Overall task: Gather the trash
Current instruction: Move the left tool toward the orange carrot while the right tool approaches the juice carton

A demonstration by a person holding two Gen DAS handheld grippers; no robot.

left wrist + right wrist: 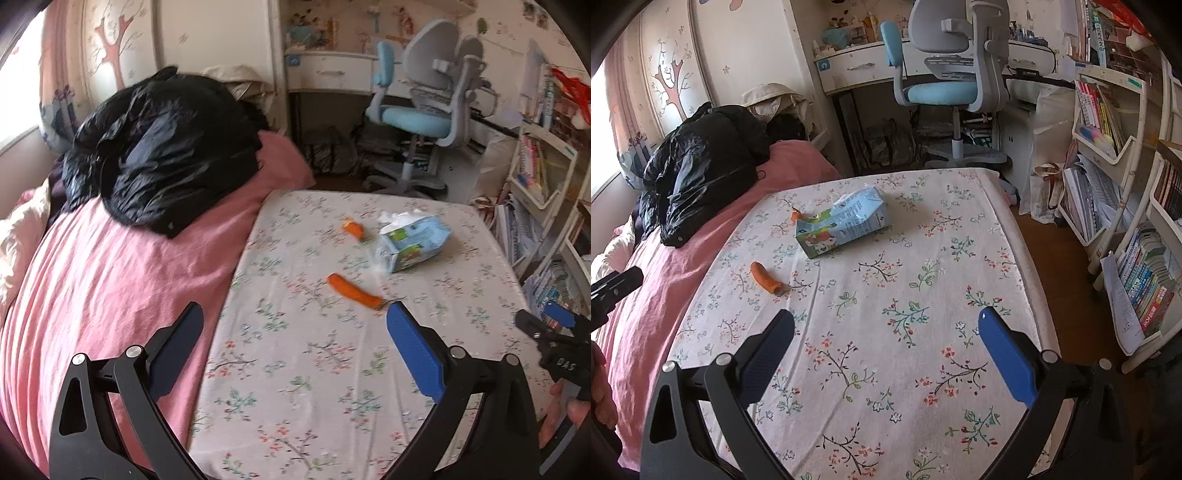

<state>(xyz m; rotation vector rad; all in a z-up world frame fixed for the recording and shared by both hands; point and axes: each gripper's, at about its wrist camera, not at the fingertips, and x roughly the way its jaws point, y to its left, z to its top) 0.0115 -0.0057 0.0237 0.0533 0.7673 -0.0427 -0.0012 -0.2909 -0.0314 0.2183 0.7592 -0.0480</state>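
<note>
Both the left hand-held gripper [295, 347] and the right hand-held gripper [886, 347] hang spread wide and empty above the floral bed sheet [886, 314]. From the right, a crumpled blue carton [842, 230] lies at 11 o'clock, with an orange wrapper [766, 278] at 10 o'clock and a smaller orange scrap [796, 214] just behind the carton.

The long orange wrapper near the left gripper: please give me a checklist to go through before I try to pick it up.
1. Left gripper open wide enough: ok, fingers spread, nothing held.
2. Right gripper free: ok, also open and holding nothing.
3. Long orange wrapper reachable: ok, it lies flat on the floral sheet, just ahead of the left gripper's blue finger.
4. Space around the wrapper: ok, the blue carton and the small orange piece lie apart from it, further away.
5. Wrapper centred between the fingers: not ok, it sits toward the right finger.
6. Place to put the trash: cannot tell, no bin in view.
</note>
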